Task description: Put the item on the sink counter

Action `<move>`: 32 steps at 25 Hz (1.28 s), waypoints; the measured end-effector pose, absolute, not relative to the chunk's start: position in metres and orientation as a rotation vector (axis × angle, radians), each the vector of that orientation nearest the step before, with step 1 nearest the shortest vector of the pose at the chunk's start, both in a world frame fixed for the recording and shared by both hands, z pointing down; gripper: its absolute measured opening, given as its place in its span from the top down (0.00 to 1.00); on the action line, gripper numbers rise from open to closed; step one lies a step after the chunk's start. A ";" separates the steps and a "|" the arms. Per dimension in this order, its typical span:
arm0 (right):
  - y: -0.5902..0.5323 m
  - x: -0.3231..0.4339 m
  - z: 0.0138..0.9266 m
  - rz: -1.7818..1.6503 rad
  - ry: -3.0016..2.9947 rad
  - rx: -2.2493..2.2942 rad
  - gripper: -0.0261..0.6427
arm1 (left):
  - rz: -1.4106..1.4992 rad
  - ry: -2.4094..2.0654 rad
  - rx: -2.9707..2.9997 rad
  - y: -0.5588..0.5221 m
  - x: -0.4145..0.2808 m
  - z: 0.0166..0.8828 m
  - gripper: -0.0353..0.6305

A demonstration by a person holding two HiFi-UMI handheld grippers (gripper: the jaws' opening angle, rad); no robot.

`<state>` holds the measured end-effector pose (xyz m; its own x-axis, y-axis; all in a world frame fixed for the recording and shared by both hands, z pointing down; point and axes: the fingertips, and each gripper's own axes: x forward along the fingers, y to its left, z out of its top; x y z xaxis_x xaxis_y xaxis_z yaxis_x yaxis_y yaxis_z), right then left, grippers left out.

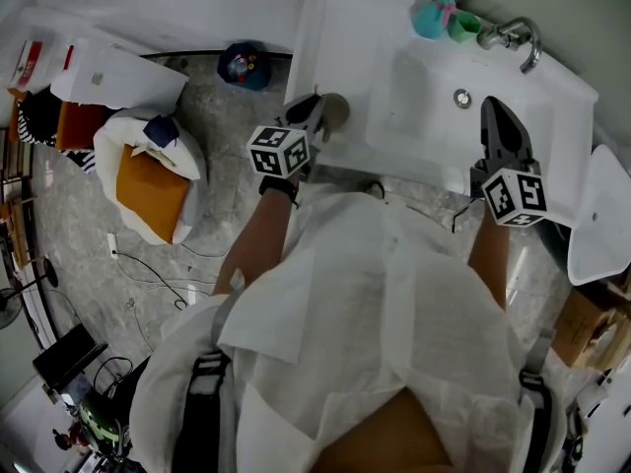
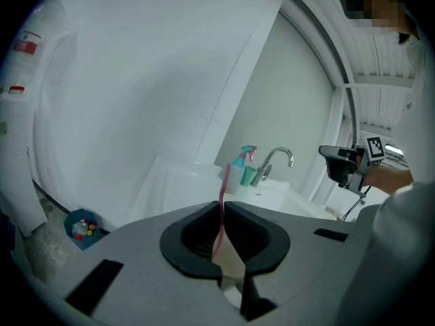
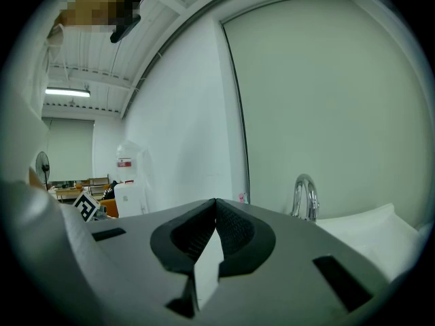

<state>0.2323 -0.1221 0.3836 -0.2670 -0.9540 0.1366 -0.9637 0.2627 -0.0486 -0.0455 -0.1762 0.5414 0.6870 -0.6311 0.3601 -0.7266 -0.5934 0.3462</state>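
Observation:
My left gripper (image 1: pixel 317 104) is shut on a thin flat item, tan in the head view (image 1: pixel 335 111) and pink along its edge in the left gripper view (image 2: pixel 222 192). It is held at the front left corner of the white sink counter (image 1: pixel 340 47), above the rim. In the left gripper view the item stands upright out of the closed left gripper (image 2: pixel 222 208). My right gripper (image 1: pixel 491 106) hovers over the right side of the basin (image 1: pixel 424 97), below the faucet (image 1: pixel 515 35). The right gripper (image 3: pixel 215 202) has its jaws together with nothing between them.
A teal spray bottle (image 1: pixel 434 16) and a green cup (image 1: pixel 463 26) stand at the back of the counter by the faucet. On the floor to the left are a blue tub (image 1: pixel 245 65), white bags (image 1: pixel 148 156) and cables. A white fixture (image 1: pixel 601 215) stands at the right.

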 end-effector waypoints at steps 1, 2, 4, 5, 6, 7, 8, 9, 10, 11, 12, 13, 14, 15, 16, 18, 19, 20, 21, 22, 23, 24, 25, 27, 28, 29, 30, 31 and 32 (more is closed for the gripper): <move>-0.122 0.232 0.384 0.186 -2.432 1.850 0.95 | 0.274 -1.045 2.429 -0.177 -0.045 0.542 0.91; -0.122 0.232 0.384 0.186 -2.432 1.849 0.95 | 0.275 -1.040 2.429 -0.177 -0.045 0.542 0.91; -0.122 0.232 0.384 0.188 -2.431 1.850 0.95 | 0.277 -1.033 2.430 -0.178 -0.044 0.543 0.91; -0.121 0.232 0.384 0.188 -2.430 1.850 0.95 | 0.278 -1.031 2.431 -0.179 -0.044 0.543 0.91; -0.121 0.232 0.384 0.188 -2.429 1.851 0.95 | 0.279 -1.029 2.433 -0.179 -0.044 0.543 0.91; -0.121 0.233 0.384 0.188 -2.429 1.852 0.95 | 0.281 -1.027 2.435 -0.179 -0.043 0.543 0.91; -0.120 0.233 0.384 0.188 -2.428 1.853 0.95 | 0.283 -1.026 2.437 -0.179 -0.043 0.543 0.91; -0.120 0.233 0.384 0.188 -2.427 1.853 0.95 | 0.285 -1.024 2.438 -0.179 -0.043 0.543 0.91; -0.120 0.233 0.383 0.188 -2.427 1.853 0.95 | 0.286 -1.021 2.438 -0.179 -0.043 0.543 0.90; -0.120 0.233 0.383 0.188 -2.427 1.853 0.95 | 0.287 -1.020 2.438 -0.180 -0.044 0.543 0.89; -0.121 0.233 0.383 0.188 -2.428 1.852 0.95 | 0.288 -1.019 2.438 -0.180 -0.044 0.543 0.87; -0.121 0.232 0.383 0.187 -2.429 1.852 0.95 | 0.291 -1.019 2.438 -0.180 -0.044 0.543 0.84; -0.121 0.232 0.383 0.186 -2.430 1.851 0.95 | 0.293 -1.020 2.438 -0.181 -0.044 0.544 0.82; -0.121 0.232 0.384 0.187 -2.431 1.850 0.95 | 0.294 -1.022 2.439 -0.181 -0.044 0.544 0.81; -0.122 0.232 0.384 0.187 -2.433 1.849 0.95 | 0.292 -1.023 2.439 -0.181 -0.044 0.544 0.79; -0.122 0.231 0.384 0.187 -2.434 1.847 0.95 | 0.288 -1.027 2.441 -0.181 -0.046 0.543 0.78; -0.122 0.231 0.384 0.186 -2.434 1.846 0.95 | 0.285 -1.028 2.442 -0.181 -0.046 0.541 0.78; -0.122 0.231 0.383 0.184 -2.435 1.845 0.95 | 0.281 -1.029 2.444 -0.181 -0.047 0.539 0.78; -0.122 0.231 0.382 0.183 -2.436 1.845 0.95 | 0.275 -1.031 2.445 -0.180 -0.048 0.537 0.78; -0.122 0.231 0.381 0.182 -2.437 1.844 0.95 | 0.269 -1.034 2.448 -0.180 -0.049 0.534 0.78; -0.122 0.231 0.380 0.180 -2.438 1.843 0.95 | 0.262 -1.037 2.451 -0.180 -0.049 0.531 0.78; -0.122 0.231 0.380 0.179 -2.439 1.843 0.95 | 0.254 -1.041 2.454 -0.180 -0.050 0.529 0.78; -0.122 0.231 0.380 0.178 -2.441 1.843 0.95 | 0.245 -1.045 2.457 -0.180 -0.051 0.526 0.78; -0.122 0.231 0.380 0.176 -2.444 1.843 0.95 | 0.225 -1.053 2.466 -0.181 -0.052 0.520 0.78; -0.122 0.231 0.379 0.175 -2.445 1.843 0.95 | 0.214 -1.057 2.471 -0.182 -0.052 0.516 0.78; -0.122 0.231 0.379 0.173 -2.446 1.844 0.95 | 0.202 -1.061 2.478 -0.183 -0.053 0.512 0.78; -0.122 0.230 0.379 0.172 -2.448 1.845 0.95 | 0.189 -1.066 2.484 -0.183 -0.054 0.508 0.78; -0.122 0.230 0.379 0.170 -2.449 1.845 0.95 | 0.174 -1.071 2.491 -0.184 -0.054 0.503 0.78; -0.122 0.230 0.378 0.169 -2.451 1.846 0.95 | 0.158 -1.077 2.498 -0.185 -0.055 0.497 0.78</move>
<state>0.2304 -0.1222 0.3784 -0.2766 -0.9534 0.1206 -0.9609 0.2730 -0.0463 -0.0550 -0.1848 0.4973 0.6947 -0.6700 0.2615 -0.7169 -0.6156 0.3274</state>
